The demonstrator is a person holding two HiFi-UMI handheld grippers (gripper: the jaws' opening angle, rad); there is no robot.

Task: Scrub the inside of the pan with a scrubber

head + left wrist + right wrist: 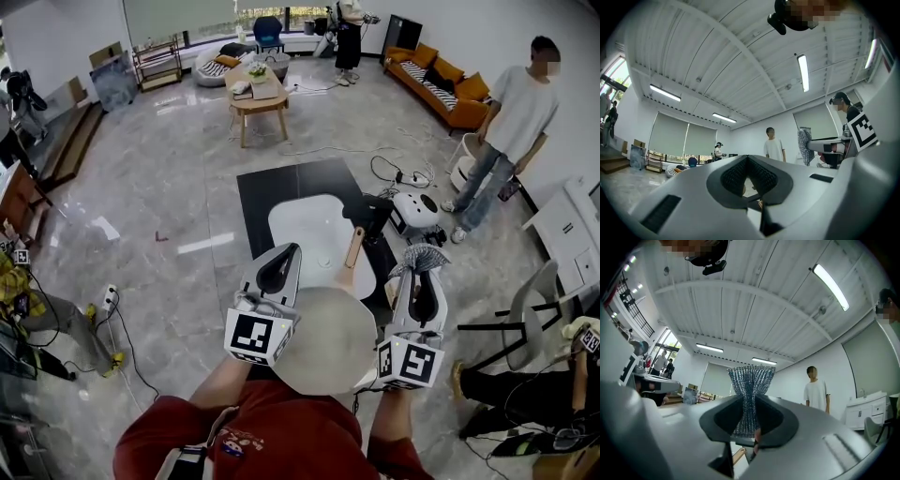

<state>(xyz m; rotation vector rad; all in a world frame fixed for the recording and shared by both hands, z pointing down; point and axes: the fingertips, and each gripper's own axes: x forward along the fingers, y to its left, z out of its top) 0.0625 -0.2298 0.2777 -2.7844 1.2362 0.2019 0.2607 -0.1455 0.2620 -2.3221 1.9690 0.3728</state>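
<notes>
Grey polished floor (178,178), open room with daylight windows at the far end.

1. Person in a red top (272,427), seen from above, one gripper in each hand.
2. Left gripper (289,255): raised and aimed forward and up. Its own view shows the jaws closed tip to tip, with nothing clamped between them.
3. Right gripper (419,277): raised likewise, jaws clenched on a scrubber (419,259), a silvery mesh pad pinched at the waist and fanning out above the fingertips (765,405).
4. Pan (323,342): pale, round, between the two grippers in the head view. Its wooden handle (353,249) points away from the person. What carries the pan cannot be told. The scrubber is apart from it, up to its right.
5. White basin (305,225): just beyond the pan, set in a black surface (267,187).
6. Bystander in a white shirt (517,108): standing at far right, also in the right gripper view.
7. Wooden coffee table (258,103), farther back.
8. Orange sofa (445,82), along the far right wall.
</notes>
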